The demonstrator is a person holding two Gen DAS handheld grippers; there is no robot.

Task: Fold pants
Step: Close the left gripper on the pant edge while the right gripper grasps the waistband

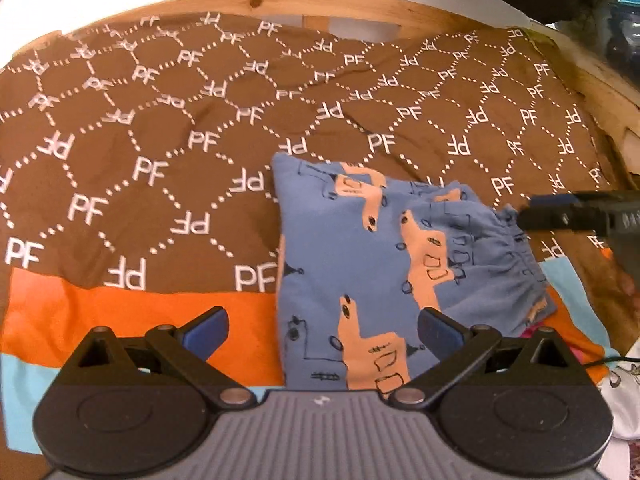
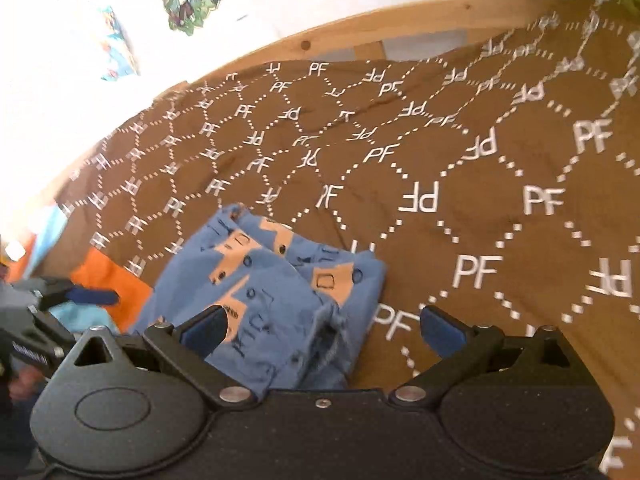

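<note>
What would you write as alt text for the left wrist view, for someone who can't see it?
Folded blue pants with orange vehicle prints lie on a brown bedspread patterned with white PF letters. The open left claw sits in the foreground, holding nothing. The right claw reaches in from the right edge, near the gathered waistband.

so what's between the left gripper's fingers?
Orange blanket stripe and the pants' left edge; the left gripper holds nothing, per the left wrist view.

- Left gripper (image 1: 322,330) spread wide, nothing between the fingers.
- Folded blue pants (image 1: 360,264) beyond the right fingertip, flat on brown blanket (image 1: 160,128).
</note>
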